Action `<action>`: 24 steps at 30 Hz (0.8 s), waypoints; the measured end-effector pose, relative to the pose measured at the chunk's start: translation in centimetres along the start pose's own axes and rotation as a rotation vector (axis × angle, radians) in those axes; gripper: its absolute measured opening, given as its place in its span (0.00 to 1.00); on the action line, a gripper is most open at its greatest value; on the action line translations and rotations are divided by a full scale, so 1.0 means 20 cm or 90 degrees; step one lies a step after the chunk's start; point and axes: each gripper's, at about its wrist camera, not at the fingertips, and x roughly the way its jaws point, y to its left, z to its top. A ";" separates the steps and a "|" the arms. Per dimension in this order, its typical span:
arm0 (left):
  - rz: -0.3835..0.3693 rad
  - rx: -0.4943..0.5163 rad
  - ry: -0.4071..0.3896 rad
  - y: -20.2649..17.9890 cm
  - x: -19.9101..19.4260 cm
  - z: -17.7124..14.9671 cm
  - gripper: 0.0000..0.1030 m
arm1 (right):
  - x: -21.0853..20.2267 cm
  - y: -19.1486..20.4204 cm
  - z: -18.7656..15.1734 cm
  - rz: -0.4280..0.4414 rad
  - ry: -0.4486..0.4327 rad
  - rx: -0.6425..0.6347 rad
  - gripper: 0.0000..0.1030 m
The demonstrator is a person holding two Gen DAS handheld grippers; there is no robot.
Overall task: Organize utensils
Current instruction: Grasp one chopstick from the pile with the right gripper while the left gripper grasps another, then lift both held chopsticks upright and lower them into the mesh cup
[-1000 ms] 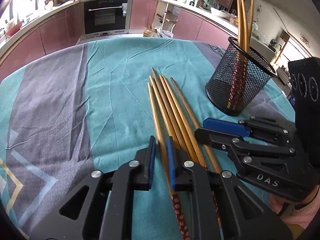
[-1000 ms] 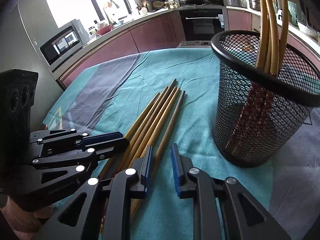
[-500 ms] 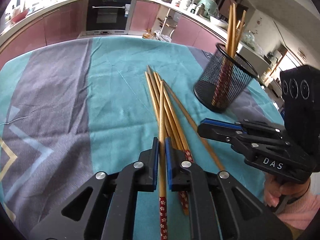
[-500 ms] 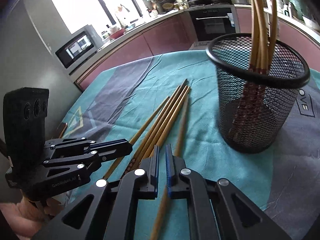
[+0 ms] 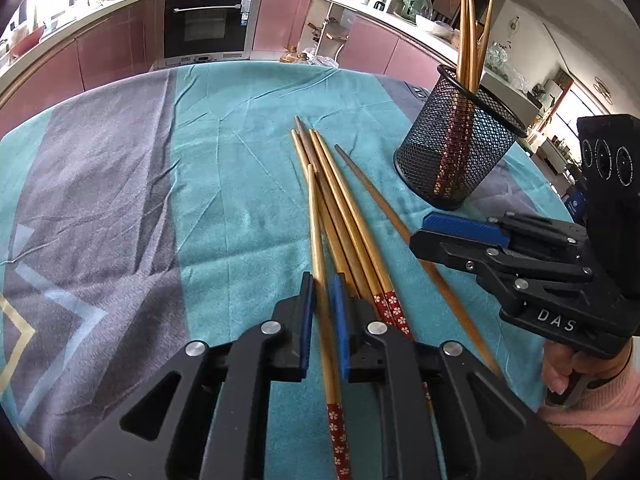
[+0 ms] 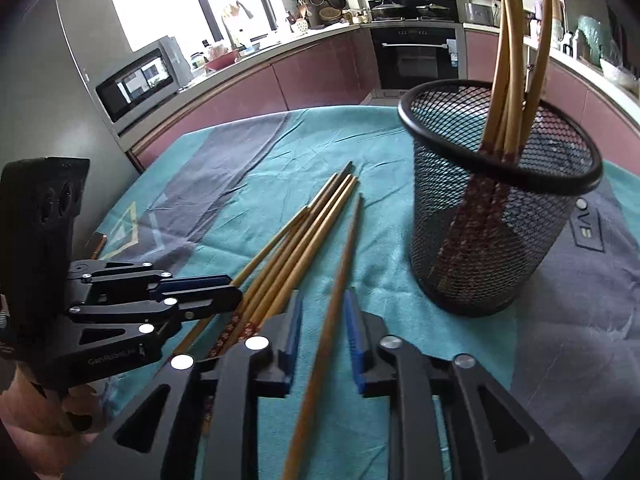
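Grips loosening on two chopsticks

Half a second ago both tongs were pinched tight. Now the right gripper (image 6: 322, 320) is opening, pads clear of the plain chopstick (image 6: 344, 264) lying between them on the tablecloth (image 6: 240, 168). The left gripper (image 5: 322, 304) is only starting to ease, pads close against its flower-ended chopstick (image 5: 320, 240). Neither stick has reached the mesh holder (image 6: 500, 240); probably a regrip.
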 end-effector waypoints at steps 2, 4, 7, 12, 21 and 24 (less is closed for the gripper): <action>0.003 0.008 0.001 -0.01 0.01 0.01 0.11 | 0.03 -0.01 0.01 -0.012 0.011 -0.001 0.26; 0.004 0.014 0.002 -0.01 0.01 0.01 0.11 | 0.07 0.00 0.01 -0.019 0.022 -0.010 0.26; 0.008 0.022 0.003 -0.02 0.01 0.01 0.10 | 0.08 0.02 0.01 -0.041 0.015 -0.032 0.19; 0.021 0.021 0.000 -0.03 0.01 0.02 0.08 | 0.08 -0.02 0.02 -0.017 0.019 -0.001 0.07; -0.017 0.005 -0.026 -0.05 -0.08 0.02 0.07 | -0.06 -0.08 0.00 0.054 -0.016 0.039 0.06; -0.045 0.011 -0.047 -0.07 -0.16 0.04 0.07 | -0.16 -0.10 0.01 0.082 -0.046 0.040 0.06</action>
